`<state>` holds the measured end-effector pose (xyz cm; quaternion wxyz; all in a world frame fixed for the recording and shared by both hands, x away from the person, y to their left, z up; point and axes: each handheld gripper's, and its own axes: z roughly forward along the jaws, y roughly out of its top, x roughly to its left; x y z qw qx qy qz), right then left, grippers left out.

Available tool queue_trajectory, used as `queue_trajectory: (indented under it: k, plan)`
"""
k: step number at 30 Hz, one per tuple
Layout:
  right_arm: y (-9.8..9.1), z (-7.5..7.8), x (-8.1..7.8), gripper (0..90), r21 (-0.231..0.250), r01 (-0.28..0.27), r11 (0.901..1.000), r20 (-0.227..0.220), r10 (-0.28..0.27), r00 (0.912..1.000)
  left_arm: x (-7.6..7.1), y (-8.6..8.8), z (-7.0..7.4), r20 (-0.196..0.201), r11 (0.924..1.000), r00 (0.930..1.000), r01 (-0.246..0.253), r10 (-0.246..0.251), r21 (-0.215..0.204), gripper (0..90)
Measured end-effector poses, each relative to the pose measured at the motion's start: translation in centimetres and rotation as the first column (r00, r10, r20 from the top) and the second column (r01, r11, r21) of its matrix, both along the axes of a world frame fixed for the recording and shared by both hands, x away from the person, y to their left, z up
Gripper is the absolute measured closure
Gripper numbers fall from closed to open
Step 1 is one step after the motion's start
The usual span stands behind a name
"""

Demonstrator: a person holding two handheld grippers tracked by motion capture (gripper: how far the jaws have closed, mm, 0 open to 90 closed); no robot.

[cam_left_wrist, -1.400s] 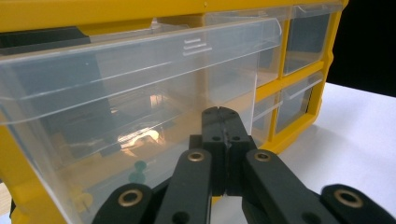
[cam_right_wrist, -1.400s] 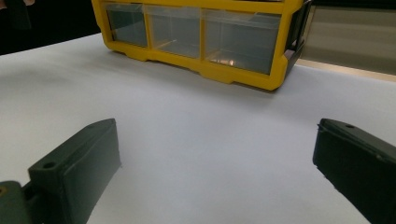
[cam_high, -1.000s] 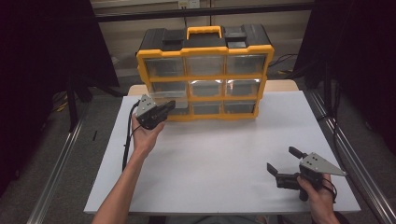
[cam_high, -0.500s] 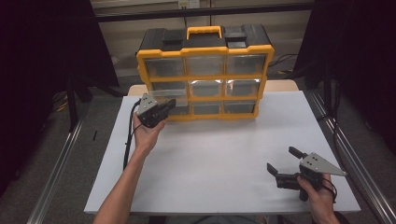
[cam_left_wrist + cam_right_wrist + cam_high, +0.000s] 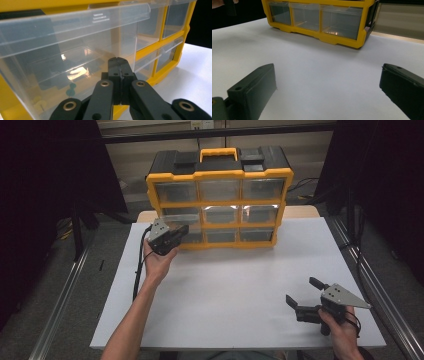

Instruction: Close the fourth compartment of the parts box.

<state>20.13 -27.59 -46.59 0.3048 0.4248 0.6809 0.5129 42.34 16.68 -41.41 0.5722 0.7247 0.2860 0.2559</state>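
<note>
Left gripper at a clear drawer of the yellow organizer, right gripper idle on the white worktop.
Matte white worktop; boxy yellow-and-black plastic organizer at its far edge, nine see-through drawers. Left gripper, black jaws pressed together with nothing between, tips at the glossy clear drawer, lower left of the grid. Right gripper spread wide, near right.

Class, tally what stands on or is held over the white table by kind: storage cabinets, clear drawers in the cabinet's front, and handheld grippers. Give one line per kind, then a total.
Storage cabinet: 1
Clear drawers: 9, in three rows of three
Grippers: 2, the left gripper shut at the bottom-left drawer, the right gripper open over the table
Total: 12
</note>
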Motion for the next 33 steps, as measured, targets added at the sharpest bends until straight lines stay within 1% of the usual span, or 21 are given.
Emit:
queue_trajectory:
  k: [1, 2, 3, 4, 5, 10, 14, 15, 16, 18, 19, 20, 23, 24, 25, 26, 27, 28, 30, 32, 33]
  plan:
    - [0.0, 0.0, 0.0, 0.7, 0.002, 0.003, 1.0, 0.001, -0.003, 1.0, 0.0, 0.0, 0.0, -0.007, 1.0, 1.0, 0.004, -0.004, 0.003, 90.0]
    - [0.0, 0.0, 0.0, 0.6, 0.002, 0.003, 1.0, 0.002, -0.003, 1.0, 0.1, 0.2, 0.0, -0.004, 0.9997, 1.0, 0.009, -0.009, 0.024, 90.0]
    - [0.0, 0.0, 0.0, 0.6, 0.002, 0.002, 1.0, 0.001, -0.002, 1.0, 0.2, 0.2, -0.1, 0.002, 0.9995, 1.0, 0.009, -0.009, 0.03, 90.0]
    - [0.0, 0.0, 0.0, 0.7, 0.001, 0.003, 1.0, 0.0, -0.003, 1.0, 0.3, 0.1, -0.1, 0.004, 0.9999, 1.0, -0.001, 0.001, 0.013, 90.0]
    - [0.0, 0.0, 0.0, 0.6, 0.001, 0.002, 1.0, 0.001, -0.002, 1.0, 0.3, 0.0, -0.2, -0.007, 1.0, 1.0, -0.003, 0.003, -0.001, 90.0]
    - [0.0, 0.0, 0.0, 0.7, 0.003, 0.002, 1.0, 0.0, -0.002, 1.0, 0.5, -0.1, -0.1, -0.011, 1.0, 0.9999, -0.009, 0.009, -0.002, 90.0]
    - [0.0, 0.0, 0.0, 0.7, 0.001, 0.002, 1.0, 0.0, -0.002, 1.0, 0.6, -0.1, -0.1, 0.0, 0.9996, 0.9998, -0.018, 0.018, 0.021, 90.0]
    - [0.0, 0.0, 0.0, 0.6, 0.002, 0.001, 1.0, 0.0, -0.001, 1.0, 0.7, -0.1, -0.1, -0.005, 0.9999, 0.9999, -0.01, 0.01, 0.008, 90.0]
    - [0.0, 0.0, 0.0, 0.7, 0.003, 0.002, 1.0, 0.0, -0.002, 1.0, 0.7, -0.2, -0.1, -0.011, 0.9998, 0.9997, -0.021, 0.021, 0.002, 90.0]
    - [0.0, 0.0, 0.0, 0.7, 0.002, -0.001, 1.0, -0.002, 0.001, 1.0, 0.9, -0.2, 0.0, -0.016, 0.9999, 0.9998, -0.013, 0.013, 0.006, 90.0]
    - [0.0, 0.0, 0.0, 0.6, 0.0, -0.002, 1.0, 0.001, 0.002, 1.0, 0.9, -0.4, -0.1, -0.012, 0.9996, 0.9996, -0.027, 0.027, -0.005, 90.0]
    - [0.0, 0.0, 0.0, 0.6, 0.0, -0.002, 1.0, 0.001, 0.002, 1.0, 1.0, -0.3, 0.0, -0.01, 0.9998, 0.9999, -0.013, 0.013, 0.014, 90.0]
    - [0.0, 0.0, 0.0, 0.7, 0.003, 0.001, 1.0, -0.001, -0.001, 1.0, 1.2, -0.4, 0.0, -0.008, 0.9996, 0.9996, -0.026, 0.026, 0.011, 90.0]
    - [0.0, 0.0, 0.0, 0.6, 0.003, 0.001, 1.0, -0.001, -0.001, 1.0, 1.2, -0.4, 0.0, -0.015, 0.9997, 0.9997, -0.02, 0.02, 0.012, 90.0]
    - [0.0, 0.0, 0.1, 0.7, 0.001, 0.001, 1.0, 0.002, -0.001, 1.0, 1.3, -0.5, -0.1, -0.017, 0.9998, 0.9997, -0.02, 0.02, -0.002, 90.0]
    - [0.0, 0.0, 0.1, 0.7, 0.0, -0.001, 1.0, 0.003, 0.001, 1.0, 1.3, -0.4, 0.0, -0.009, 0.9996, 0.9996, -0.026, 0.026, 0.013, 90.0]
    - [0.0, 0.0, 0.1, 0.6, 0.001, 0.0, 1.0, 0.001, 0.0, 1.0, 1.4, -0.5, 0.0, -0.02, 0.9998, 0.9997, -0.017, 0.017, 0.008, 90.0]
    - [0.0, 0.0, 0.1, 0.7, 0.0, 0.001, 1.0, 0.002, -0.001, 1.0, 1.5, -0.5, 0.0, -0.008, 0.9997, 0.9997, -0.023, 0.023, 0.01, 90.0]
    - [0.0, 0.0, 0.1, 0.6, 0.002, 0.002, 1.0, 0.0, -0.002, 1.0, 1.5, -0.5, 0.0, -0.009, 0.9994, 0.9995, -0.029, 0.029, 0.019, 90.0]
    - [0.0, 0.0, 0.1, 0.7, 0.001, 0.002, 1.0, 0.0, -0.002, 1.0, 1.6, -0.4, 0.1, -0.011, 0.9994, 0.9998, -0.019, 0.019, 0.028, 90.0]
    - [0.0, 0.0, 0.1, 0.6, 0.0, 0.001, 1.0, 0.002, -0.001, 1.0, 1.6, -0.5, 0.0, -0.005, 0.9993, 0.9996, -0.029, 0.029, 0.024, 90.0]
